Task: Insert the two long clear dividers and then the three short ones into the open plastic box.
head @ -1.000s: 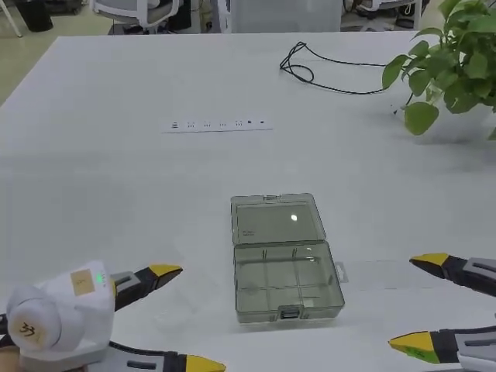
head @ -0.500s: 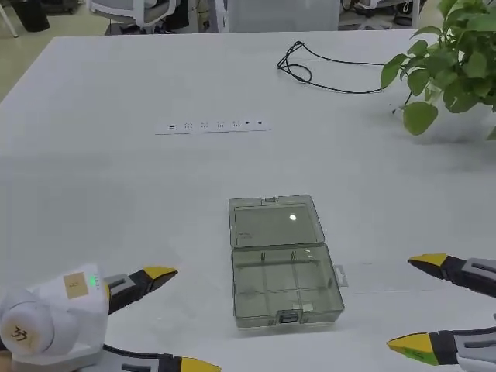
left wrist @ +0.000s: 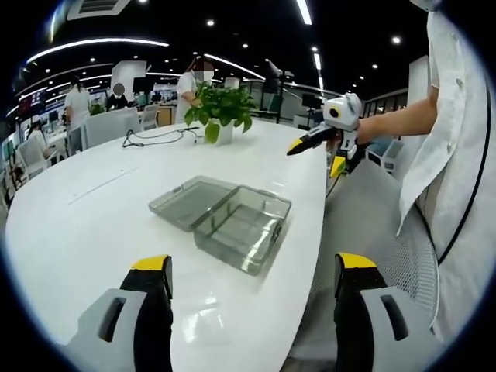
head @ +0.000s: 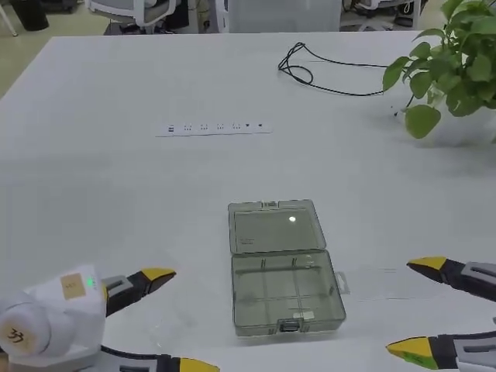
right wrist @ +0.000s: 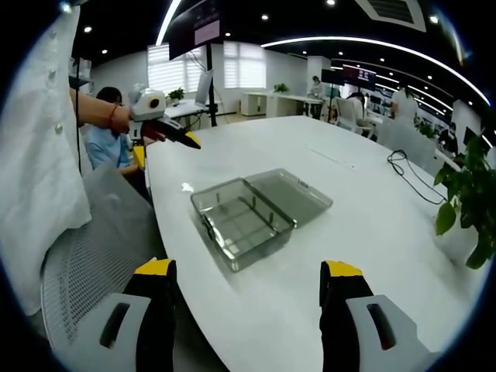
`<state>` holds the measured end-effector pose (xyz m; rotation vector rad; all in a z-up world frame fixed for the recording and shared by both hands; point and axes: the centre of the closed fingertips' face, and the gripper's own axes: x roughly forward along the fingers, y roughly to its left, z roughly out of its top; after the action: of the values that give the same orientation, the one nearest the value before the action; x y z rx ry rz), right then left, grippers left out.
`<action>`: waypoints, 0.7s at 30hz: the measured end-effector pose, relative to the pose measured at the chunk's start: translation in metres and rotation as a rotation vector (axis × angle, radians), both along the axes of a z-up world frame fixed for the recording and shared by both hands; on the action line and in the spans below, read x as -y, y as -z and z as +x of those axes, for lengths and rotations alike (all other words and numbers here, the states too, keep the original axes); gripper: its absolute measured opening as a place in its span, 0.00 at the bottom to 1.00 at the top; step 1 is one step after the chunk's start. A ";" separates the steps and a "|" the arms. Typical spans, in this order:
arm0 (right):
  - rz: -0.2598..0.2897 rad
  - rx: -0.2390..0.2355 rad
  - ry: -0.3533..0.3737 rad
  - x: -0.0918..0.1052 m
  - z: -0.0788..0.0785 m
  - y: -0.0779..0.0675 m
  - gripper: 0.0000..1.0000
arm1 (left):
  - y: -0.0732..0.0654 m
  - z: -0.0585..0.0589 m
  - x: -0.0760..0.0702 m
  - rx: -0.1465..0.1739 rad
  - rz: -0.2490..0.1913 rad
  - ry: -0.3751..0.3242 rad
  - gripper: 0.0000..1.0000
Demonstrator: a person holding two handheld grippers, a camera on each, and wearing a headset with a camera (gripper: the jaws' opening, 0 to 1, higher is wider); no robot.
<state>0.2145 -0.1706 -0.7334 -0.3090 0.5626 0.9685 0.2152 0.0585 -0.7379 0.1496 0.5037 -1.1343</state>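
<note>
Smoky clear plastic box (head: 277, 230), lid flat, between released left claw (head: 186, 318) and released right claw (head: 409, 307).

L gripper (head: 178, 318): withdrawn slightly toward near-left; gap to plastic box (head: 275, 229) marginally wider. Remaining frame shift = headset cam motion, not obj. displacement.
</note>
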 end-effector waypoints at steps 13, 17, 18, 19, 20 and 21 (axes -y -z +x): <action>0.012 0.008 0.007 0.000 0.008 -0.006 0.76 | 0.004 0.018 -0.017 -0.006 0.030 -0.045 0.85; 0.016 0.017 0.013 0.002 0.011 -0.008 0.75 | 0.003 0.024 -0.024 -0.004 0.039 -0.063 0.85; 0.020 0.021 0.018 0.003 0.013 -0.009 0.75 | 0.003 0.026 -0.025 -0.004 0.040 -0.069 0.85; 0.024 0.023 0.023 0.003 0.014 -0.011 0.75 | 0.002 0.027 -0.026 -0.003 0.041 -0.072 0.85; 0.032 0.023 0.030 0.004 0.015 -0.012 0.75 | 0.001 0.028 -0.027 0.000 0.042 -0.075 0.85; 0.035 0.024 0.034 0.005 0.015 -0.013 0.75 | 0.001 0.029 -0.028 0.000 0.044 -0.079 0.85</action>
<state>0.2297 -0.1758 -0.7203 -0.2787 0.5274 0.9398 0.2437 0.0866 -0.7391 0.1662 0.5302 -1.0466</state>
